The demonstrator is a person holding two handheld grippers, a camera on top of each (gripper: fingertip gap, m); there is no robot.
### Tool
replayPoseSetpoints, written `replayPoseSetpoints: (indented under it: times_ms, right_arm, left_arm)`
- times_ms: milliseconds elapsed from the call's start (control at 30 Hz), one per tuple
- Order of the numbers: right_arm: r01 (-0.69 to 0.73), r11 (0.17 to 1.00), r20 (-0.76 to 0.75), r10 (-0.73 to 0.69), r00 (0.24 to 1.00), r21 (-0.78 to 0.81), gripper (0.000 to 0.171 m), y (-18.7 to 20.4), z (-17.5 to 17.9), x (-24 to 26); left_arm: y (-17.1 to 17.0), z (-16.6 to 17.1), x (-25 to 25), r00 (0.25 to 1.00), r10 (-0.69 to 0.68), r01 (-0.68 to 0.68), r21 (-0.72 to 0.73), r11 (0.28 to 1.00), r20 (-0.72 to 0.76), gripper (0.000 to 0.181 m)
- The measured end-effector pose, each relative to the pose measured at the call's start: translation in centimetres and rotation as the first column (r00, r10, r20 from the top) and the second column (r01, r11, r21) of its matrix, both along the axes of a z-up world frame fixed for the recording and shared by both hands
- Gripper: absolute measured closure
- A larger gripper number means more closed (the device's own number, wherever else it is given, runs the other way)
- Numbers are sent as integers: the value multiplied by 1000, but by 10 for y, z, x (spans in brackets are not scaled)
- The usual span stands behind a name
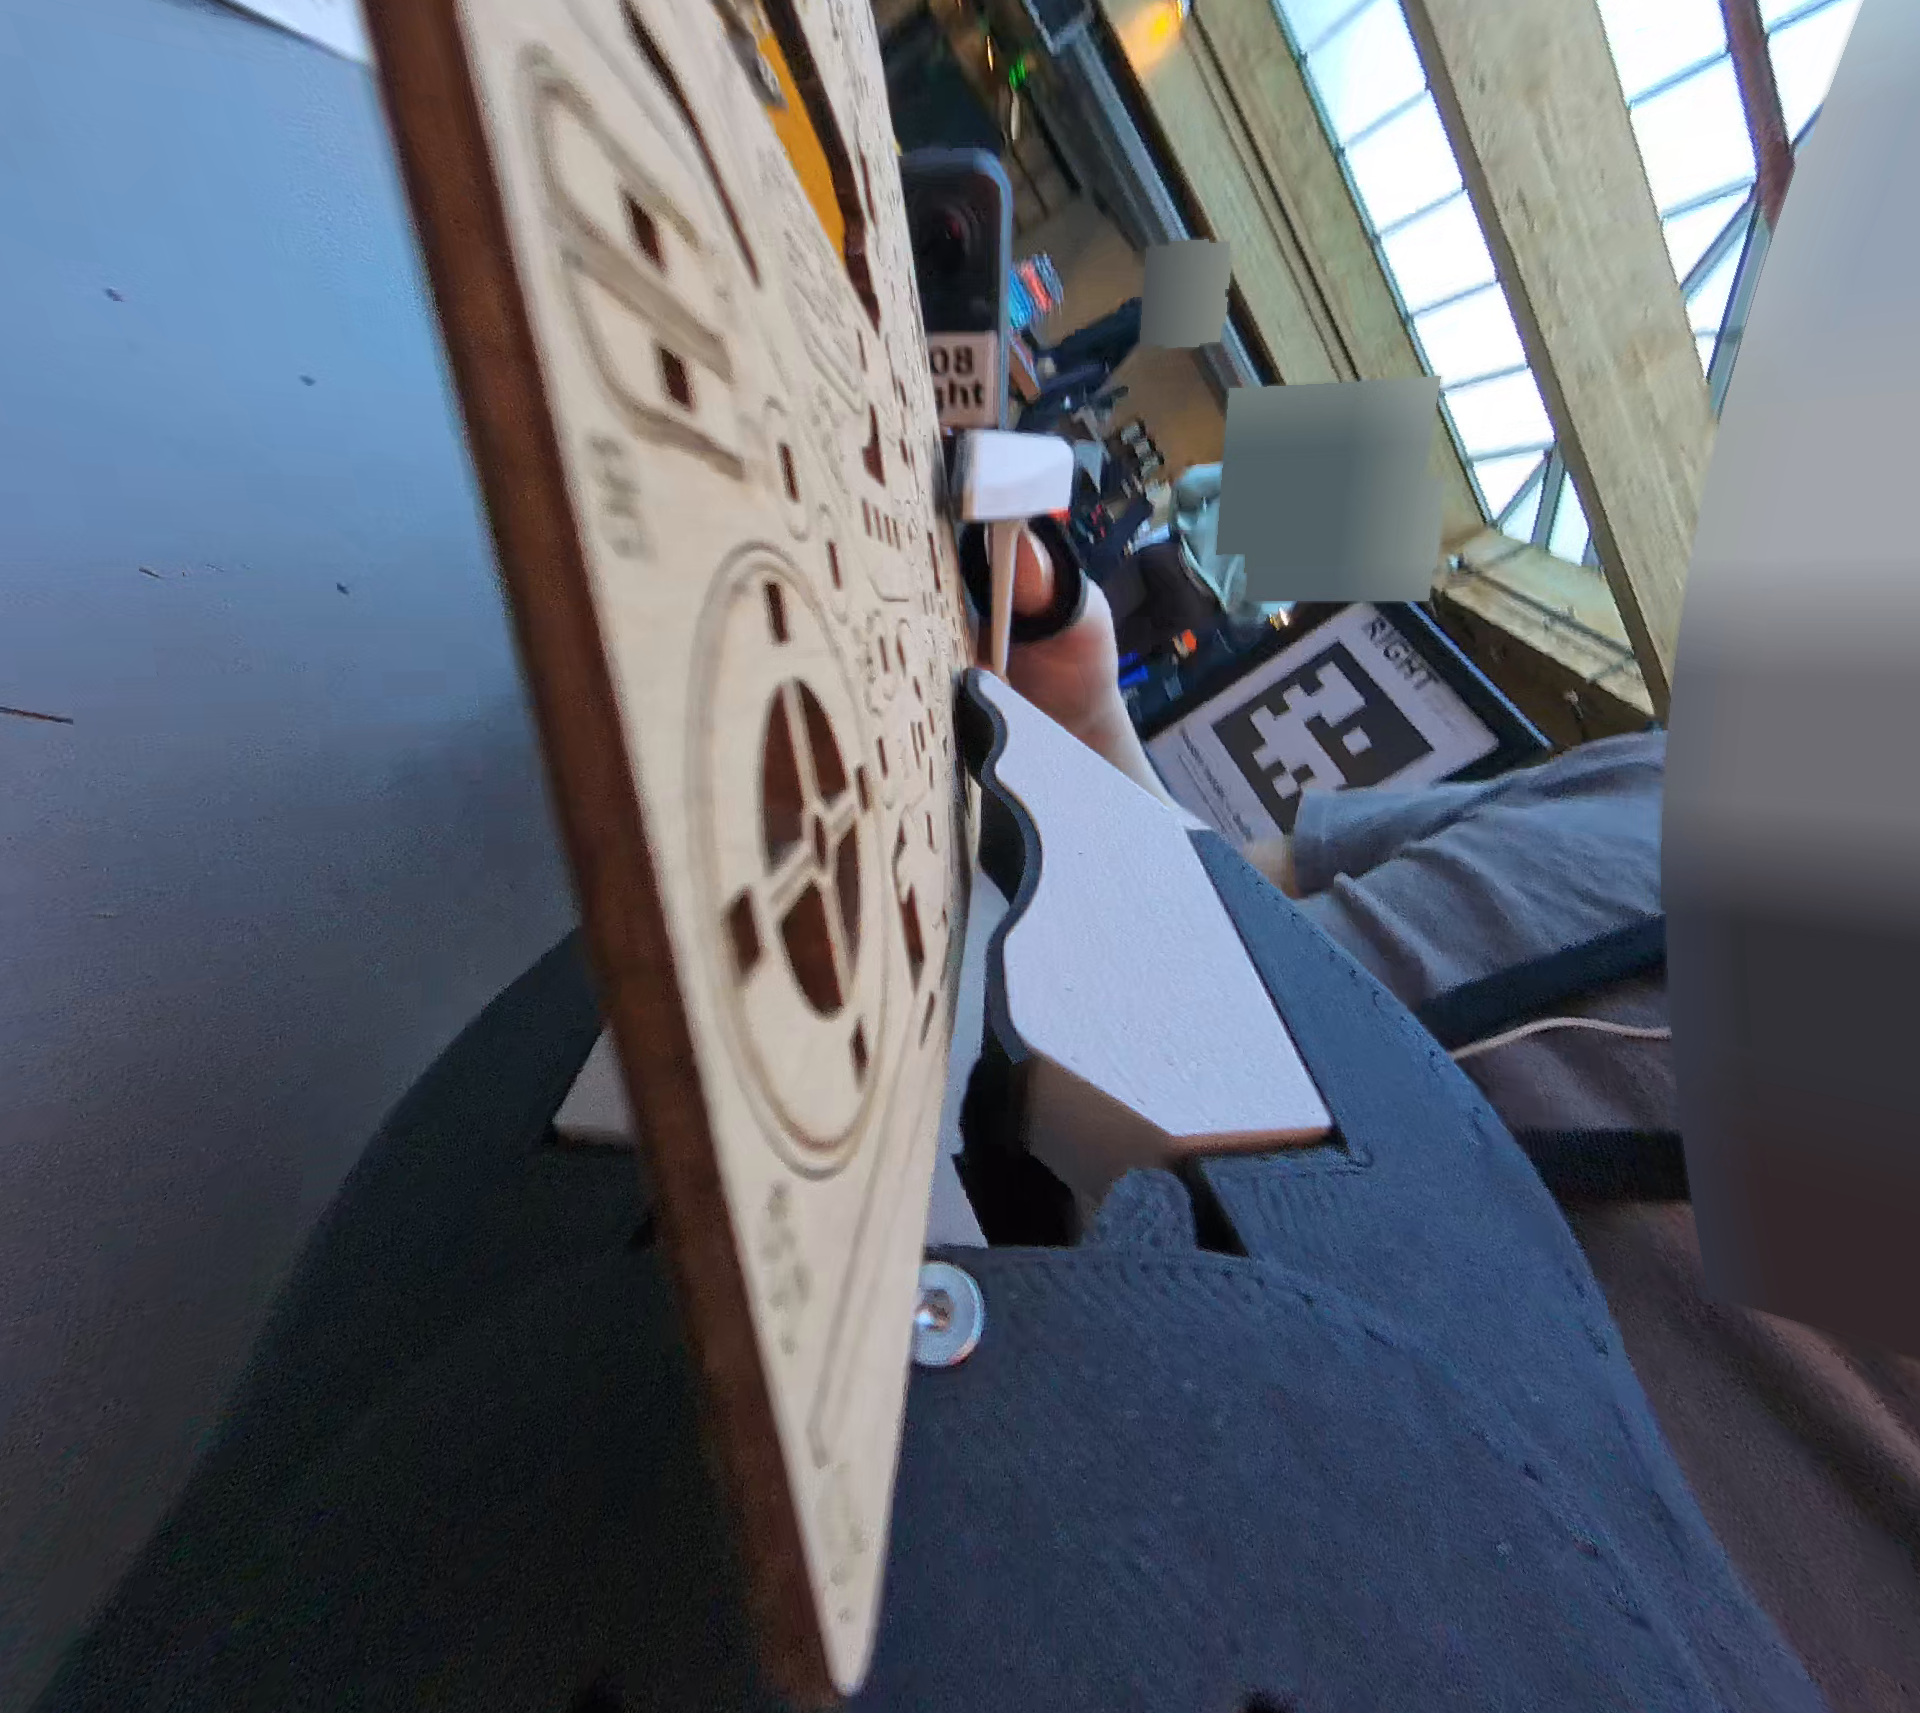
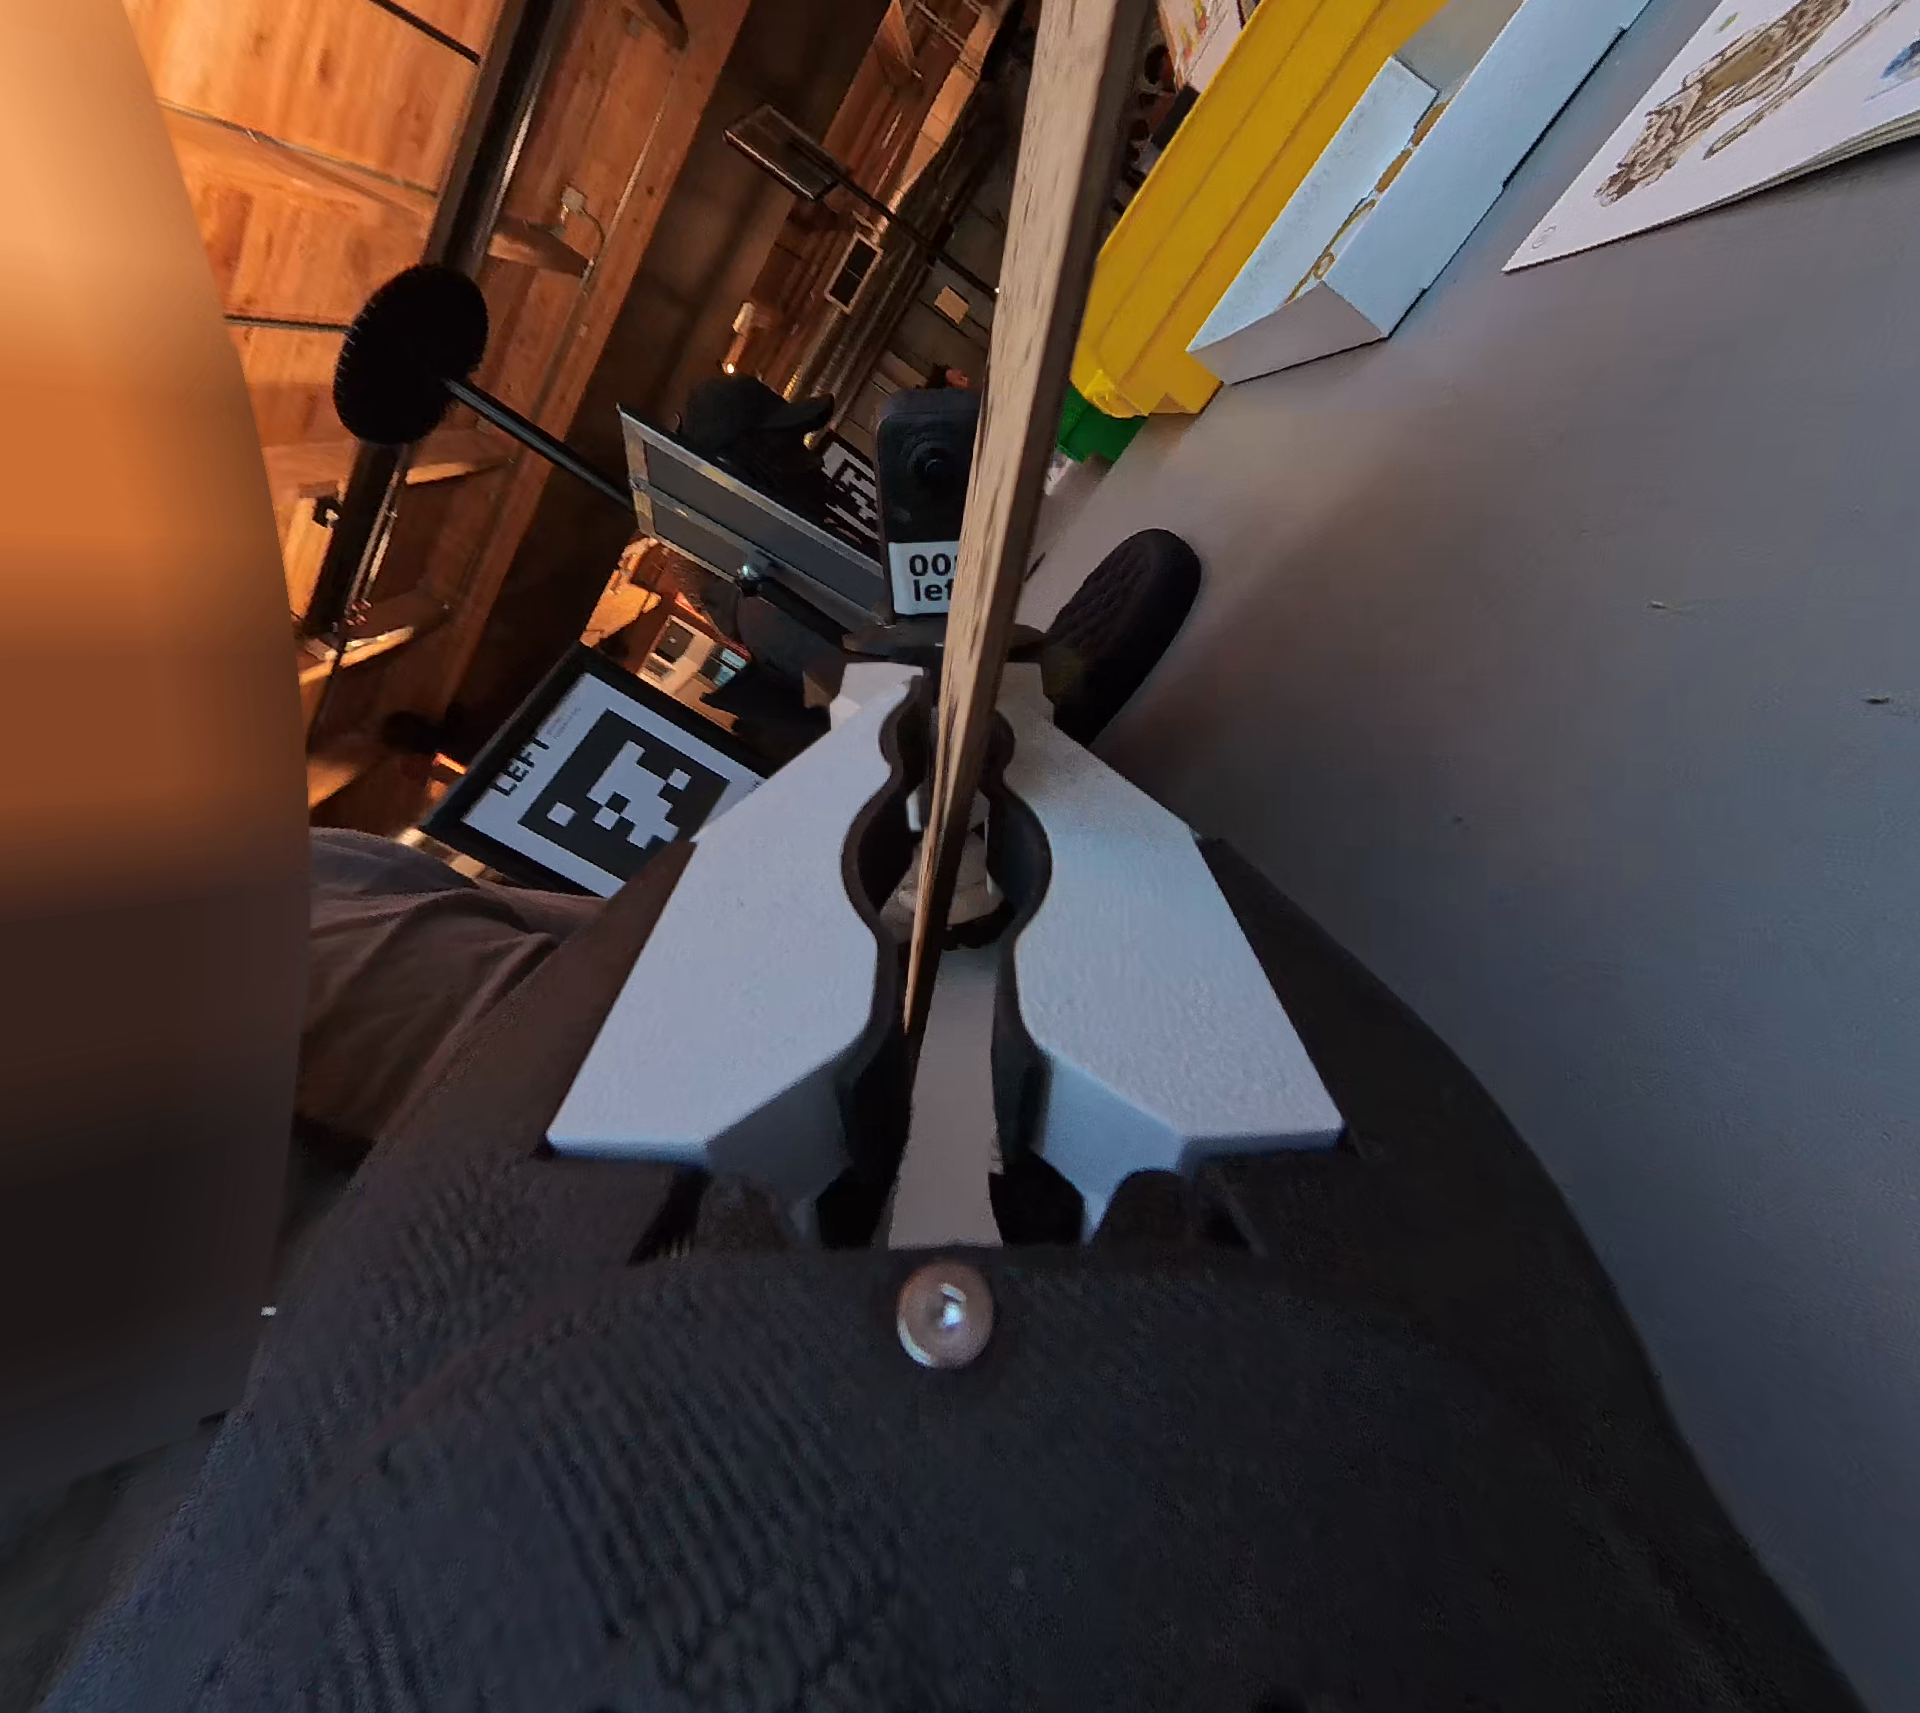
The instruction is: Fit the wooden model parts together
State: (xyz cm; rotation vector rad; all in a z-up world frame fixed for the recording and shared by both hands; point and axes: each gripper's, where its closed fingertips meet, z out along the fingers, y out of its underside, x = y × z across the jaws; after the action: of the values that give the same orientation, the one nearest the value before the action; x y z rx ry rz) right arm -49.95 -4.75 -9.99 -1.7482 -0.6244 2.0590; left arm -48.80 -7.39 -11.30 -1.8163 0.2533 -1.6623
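A laser-cut wooden sheet of model parts (image 1: 675, 624) stands on edge above the grey table, and both grippers hold it. My left gripper (image 1: 940, 707) is shut on its near edge. Only one white finger (image 1: 1132, 946) shows, the other is hidden behind the sheet. My right gripper (image 2: 951, 697) is shut on the opposite edge of the same sheet (image 2: 1049, 261), which shows edge-on between its two white fingers (image 2: 769, 936). The right gripper also shows in the left wrist view (image 1: 1013, 479) at the sheet's far edge. Several parts have been punched out, leaving holes.
A yellow bin (image 2: 1278, 105) and a white box (image 2: 1455, 136) stand at the back of the grey table (image 2: 1558, 728). A printed instruction sheet (image 2: 1745, 84) lies beside them. A person's grey sleeve (image 1: 1507, 863) is close on the right. Both grippers' tips are close together, under 4 cm apart.
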Motion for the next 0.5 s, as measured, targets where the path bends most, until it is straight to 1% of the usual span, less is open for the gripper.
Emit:
replayPoseSetpoints:
  times_ms: [67, 133, 200, 267, 367, 400, 433, 467, 500]
  right_arm:
    - [-26, 998, -10, 26, 1000, -63, 169, -1, -1, 3]
    - [-30, 996, 6, 30, 1000, -86, 170, -3, -4, 5]
    - [25, 994, -2, -25, 1000, -108, 170, 2, -4, 6]
    - [88, 984, -52, -97, 994, -153, 170, 10, 1, 9]
    - [168, 959, -120, -198, 973, -227, 171, 19, 7, 13]
    - [197, 955, -111, -226, 968, -223, 171, 20, 6, 13]
    - [221, 954, -104, -245, 964, -204, 171, 21, 5, 12]
    - [232, 954, -109, -255, 961, -187, 170, 21, 7, 12]
    - [248, 953, -116, -270, 956, -175, 170, 22, 9, 12]
  left_arm:
    - [-8, -5, 5, 997, -71, 70, -18, 997, -32, 181]
    - [-9, -7, 5, 994, -94, 92, -31, 995, -48, 181]
    - [-4, -3, 3, 998, -60, 59, -25, 998, -22, 178]
    - [3, 3, -1, 999, -5, 7, -42, 999, 47, 162]
    - [-2, 0, 4, 997, 4, 4, -100, 995, 81, 158]
    - [-5, 0, 8, 996, 2, 7, -103, 995, 87, 164]
    - [-5, 1, 10, 996, 13, -4, -98, 995, 89, 176]
    - [-3, 1, 9, 995, 43, -35, -90, 995, 85, 181]
    - [0, 1, 8, 995, 72, -66, -80, 995, 74, 181]
